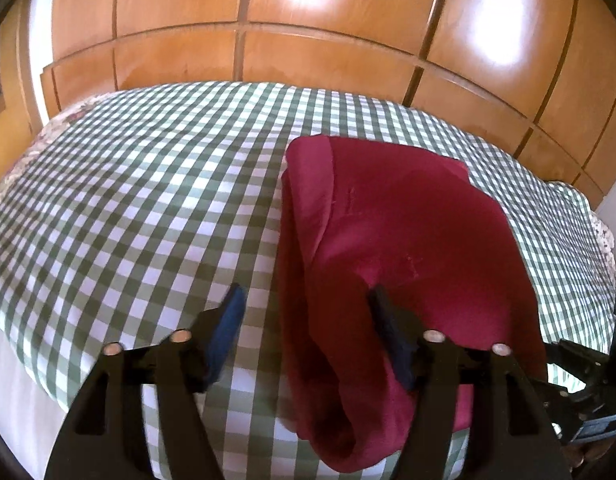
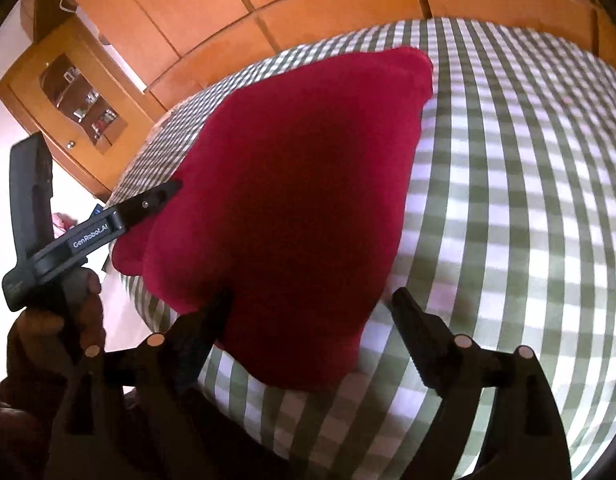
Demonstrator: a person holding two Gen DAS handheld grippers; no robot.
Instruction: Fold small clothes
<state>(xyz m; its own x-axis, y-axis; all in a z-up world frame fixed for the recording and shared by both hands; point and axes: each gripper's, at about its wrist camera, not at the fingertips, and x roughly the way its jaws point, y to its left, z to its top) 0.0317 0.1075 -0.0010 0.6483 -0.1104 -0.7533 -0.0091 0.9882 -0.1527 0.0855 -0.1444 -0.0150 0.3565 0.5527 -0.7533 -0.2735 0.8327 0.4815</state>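
Wood panels filled the wall behind the bed, all shiny and orange-brown. Below them lay the bed with its green and white checked cover. On the cover sat the red cloth, folded over, with a rolled edge along its left side in the left camera's view. It lay flat and nothing held it up.

At the side stood a small wooden cabinet with a glass door, seen only from the right camera.

The left gripper hung low over the near left edge of the red cloth. Its jaws stood wide apart and held nothing; one finger was over the checks, the other over the red. A hand gripped its handle.

The right gripper was at the near right corner of the red cloth. Its jaws were wide apart too, and gripped nothing.
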